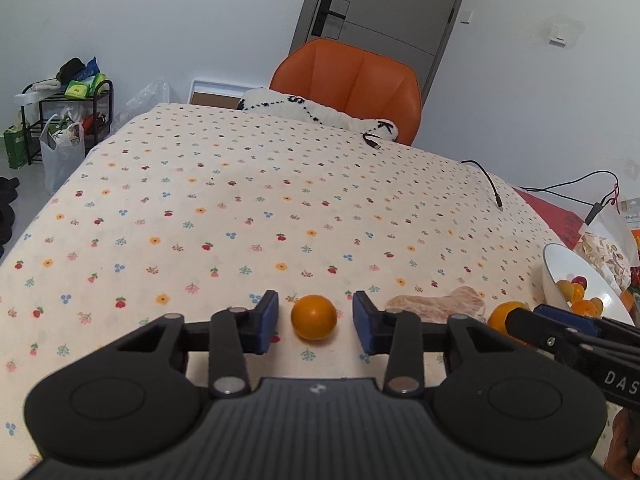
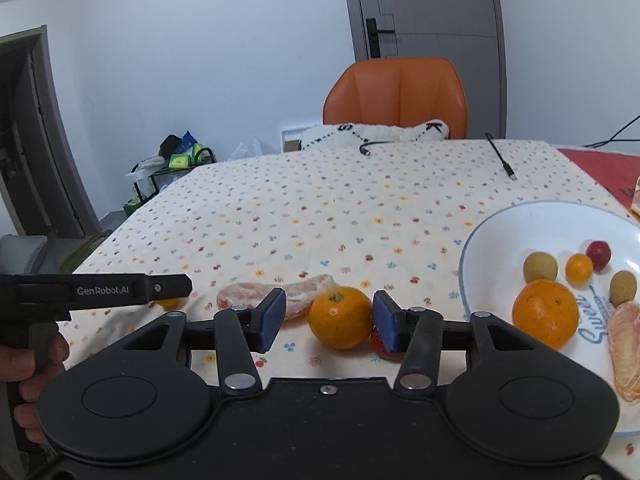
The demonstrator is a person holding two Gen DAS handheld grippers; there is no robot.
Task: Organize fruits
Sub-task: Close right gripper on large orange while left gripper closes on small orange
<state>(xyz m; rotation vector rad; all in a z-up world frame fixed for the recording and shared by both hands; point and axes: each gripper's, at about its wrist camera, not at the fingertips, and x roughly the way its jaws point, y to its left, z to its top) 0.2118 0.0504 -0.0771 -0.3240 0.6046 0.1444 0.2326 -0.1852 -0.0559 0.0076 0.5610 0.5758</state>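
My left gripper [image 1: 315, 312] is open, with a small round orange fruit [image 1: 314, 317] lying on the flowered tablecloth between its blue pads, a gap on each side. My right gripper [image 2: 330, 312] is also open and straddles a larger orange [image 2: 341, 317]; its right pad is close against the orange and its left pad stands apart. A red fruit [image 2: 384, 347] is partly hidden behind the right finger. A peeled pomelo segment [image 2: 256, 293] lies just beyond. To the right, the white plate [image 2: 540, 216] holds another orange [image 2: 546, 314], several small fruits and a pomelo segment [image 2: 626, 352].
An orange chair [image 2: 400, 96] with a fluffy cushion stands at the table's far edge. Black cables [image 2: 500, 156] lie at the back right. Snack bags [image 1: 604, 248] and a red cloth sit beyond the plate. A person's hand [image 2: 36, 356] holds the left gripper's handle.
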